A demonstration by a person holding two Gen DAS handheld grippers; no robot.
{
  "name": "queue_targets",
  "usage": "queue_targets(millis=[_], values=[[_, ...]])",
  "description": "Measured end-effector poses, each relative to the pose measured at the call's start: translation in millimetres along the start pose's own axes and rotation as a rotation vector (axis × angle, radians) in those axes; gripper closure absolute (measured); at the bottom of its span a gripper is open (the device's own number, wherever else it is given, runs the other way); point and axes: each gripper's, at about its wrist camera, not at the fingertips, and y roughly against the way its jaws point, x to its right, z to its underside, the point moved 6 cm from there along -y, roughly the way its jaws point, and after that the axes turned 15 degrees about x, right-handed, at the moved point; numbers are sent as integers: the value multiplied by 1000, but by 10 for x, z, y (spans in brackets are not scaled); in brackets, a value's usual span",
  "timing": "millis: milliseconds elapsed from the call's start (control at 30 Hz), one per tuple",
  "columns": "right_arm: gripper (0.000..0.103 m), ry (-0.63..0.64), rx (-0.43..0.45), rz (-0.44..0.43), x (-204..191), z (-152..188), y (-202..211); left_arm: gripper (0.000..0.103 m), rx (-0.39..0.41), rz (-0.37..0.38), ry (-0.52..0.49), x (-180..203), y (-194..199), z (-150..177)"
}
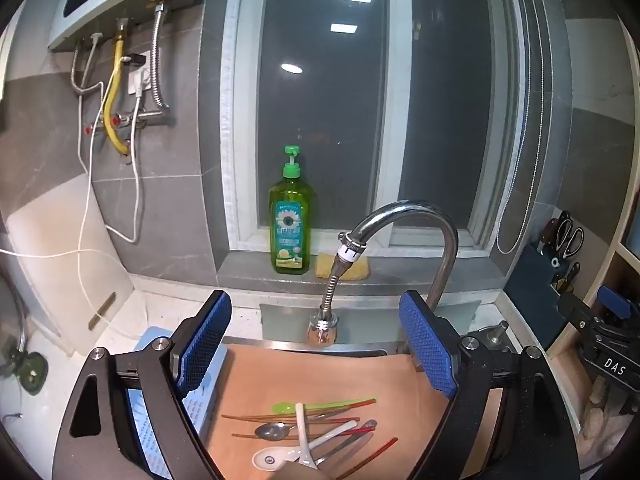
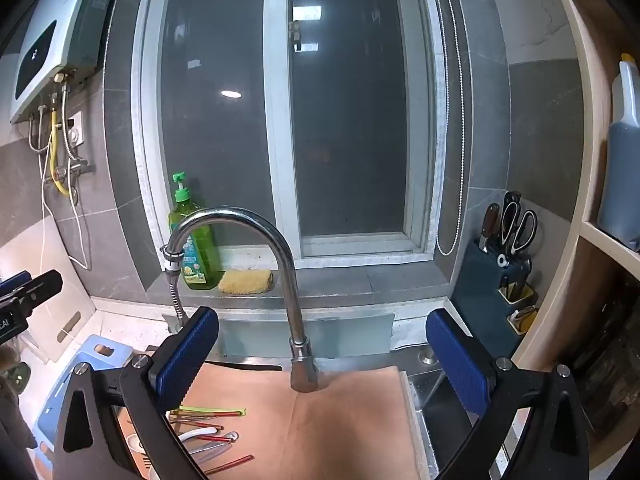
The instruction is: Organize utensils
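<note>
Both claws spread wide, nothing between pads: left gripper [image 1: 316, 340], right gripper [image 2: 322, 350]. Utensils [image 1: 312, 432] piled on the tan mat [image 1: 288, 376] below the faucet [image 1: 404, 216], left of its base.

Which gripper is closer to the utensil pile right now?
Left. The left gripper, open, hovers directly over the utensil pile; the right gripper, open, sits off to the pile's right.
</note>
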Motion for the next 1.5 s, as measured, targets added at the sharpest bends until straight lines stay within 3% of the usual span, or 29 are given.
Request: queue_targets(millis=[67, 200, 967, 1500], values=[[1, -8, -2, 1, -4, 18, 24, 17, -27, -2, 34, -73, -79, 45], [1, -23, -18, 2, -14, 28, 7, 17, -3, 8, 46, -126, -19, 26], [1, -22, -28, -6, -36, 90, -74, 17, 1, 6, -9, 33, -80, 17], [1, -13, -39, 35, -6, 115, -130, 17, -8, 15, -18, 55, -151, 44]])
